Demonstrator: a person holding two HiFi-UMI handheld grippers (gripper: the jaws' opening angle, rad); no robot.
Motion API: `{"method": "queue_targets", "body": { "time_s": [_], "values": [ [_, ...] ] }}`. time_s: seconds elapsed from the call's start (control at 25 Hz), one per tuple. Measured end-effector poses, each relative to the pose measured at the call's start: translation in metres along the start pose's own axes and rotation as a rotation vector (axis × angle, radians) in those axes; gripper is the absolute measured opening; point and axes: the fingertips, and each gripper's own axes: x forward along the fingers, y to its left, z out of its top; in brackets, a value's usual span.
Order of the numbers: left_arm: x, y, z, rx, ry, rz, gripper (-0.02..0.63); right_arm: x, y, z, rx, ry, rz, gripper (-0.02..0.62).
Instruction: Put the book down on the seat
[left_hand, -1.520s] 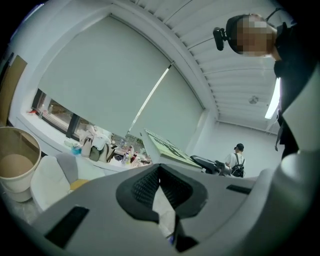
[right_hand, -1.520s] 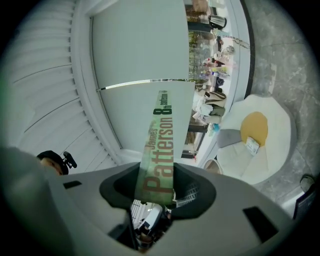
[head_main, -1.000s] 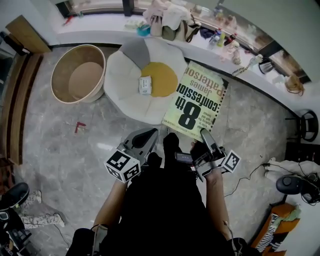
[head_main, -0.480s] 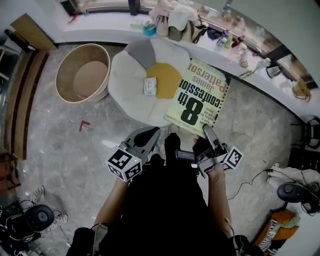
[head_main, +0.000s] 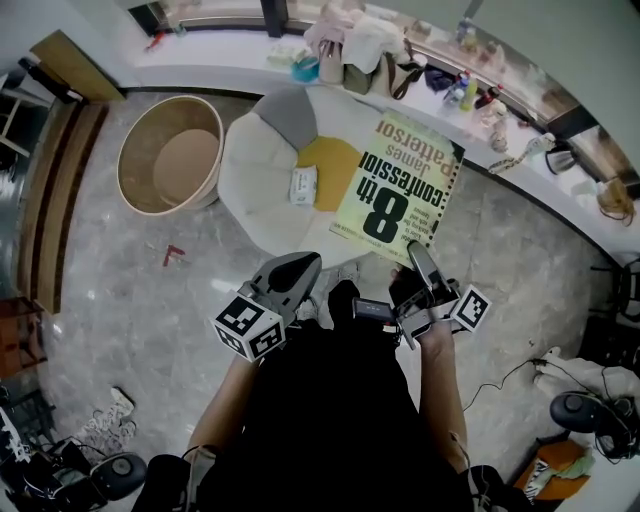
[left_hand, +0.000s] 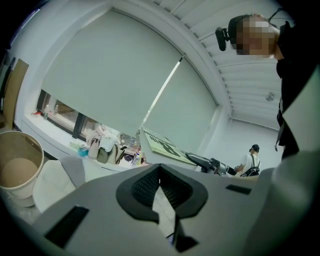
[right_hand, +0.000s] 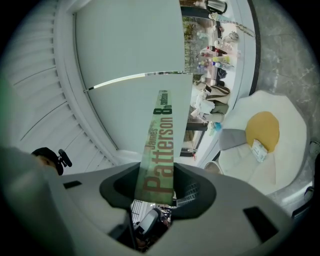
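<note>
The book (head_main: 395, 190) is pale green with large dark title print, and it is held flat in the air. It hangs over the right part of the seat (head_main: 262, 170), a white petal-shaped cushion with a yellow centre and one grey petal. My right gripper (head_main: 420, 265) is shut on the book's near edge. In the right gripper view the spine (right_hand: 162, 145) runs up from between the jaws of the right gripper (right_hand: 157, 187), and the seat (right_hand: 280, 145) lies far to the right. My left gripper (head_main: 290, 280) stays near my body, shut and empty, as the left gripper (left_hand: 159, 172) shows in its own view.
A small white packet (head_main: 303, 185) lies on the seat beside the yellow centre. A round beige tub (head_main: 170, 155) stands left of the seat. A window ledge (head_main: 370, 50) behind it carries bags and bottles. A red scrap (head_main: 172, 255) lies on the marble floor.
The book has moved slightly forward with the right gripper and now covers more of the seat's yellow centre. The left gripper has kept its place.
</note>
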Motion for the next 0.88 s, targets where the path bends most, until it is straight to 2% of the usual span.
{"method": "queue_targets", "body": {
  "time_s": [0.28, 0.52, 0.88],
  "values": [
    [0.055, -0.006, 0.005, -0.018, 0.006, 0.016, 0.012, 0.018, -0.005, 0.058, -0.023, 0.040, 0.032, 0.181],
    [0.085, -0.002, 0.015, -0.029, -0.017, 0.059, 0.012, 0.025, -0.017, 0.093, -0.024, 0.075, 0.034, 0.181],
    [0.101, 0.014, 0.017, -0.049, -0.035, 0.119, 0.012, 0.034, -0.040, 0.112, -0.025, 0.129, 0.019, 0.179]
  ]
}}
